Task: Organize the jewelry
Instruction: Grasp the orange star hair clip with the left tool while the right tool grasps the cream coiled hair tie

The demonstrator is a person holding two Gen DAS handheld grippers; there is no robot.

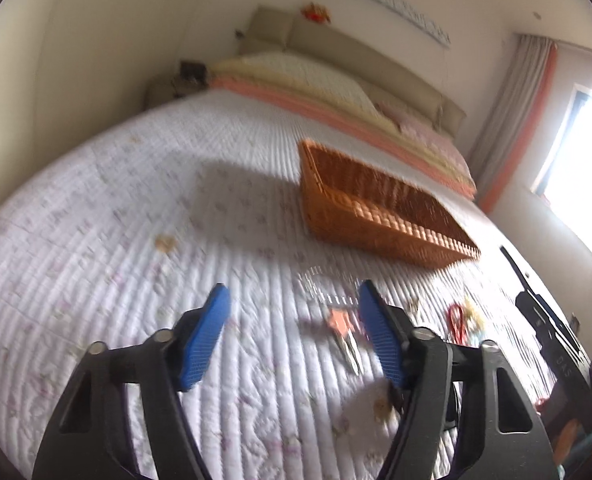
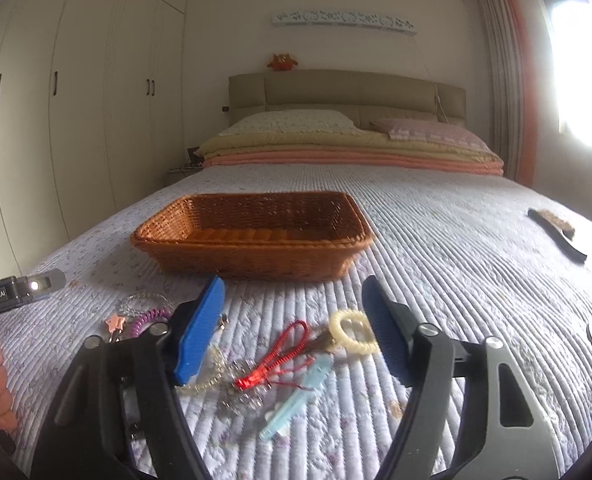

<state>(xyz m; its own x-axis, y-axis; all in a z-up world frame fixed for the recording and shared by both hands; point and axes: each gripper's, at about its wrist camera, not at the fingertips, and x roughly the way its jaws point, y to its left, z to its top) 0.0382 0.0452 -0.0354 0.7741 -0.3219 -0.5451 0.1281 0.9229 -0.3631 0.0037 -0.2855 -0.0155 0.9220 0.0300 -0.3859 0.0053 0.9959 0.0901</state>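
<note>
Right gripper point(image 2: 291, 332), jaws wide and empty, sits nearer the red cord point(image 2: 283, 350), which runs lengthwise between them; left gripper point(image 1: 291, 332) likewise gapes empty.

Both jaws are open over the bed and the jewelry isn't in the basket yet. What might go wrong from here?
1. The red cord, clear beads and pale blue clip lie tangled, so one grasp may drag several.
2. The soft quilt may let thin pieces slip away from closing jaws.
3. The left wrist view is blurred, so aiming the left gripper is uncertain.
</note>
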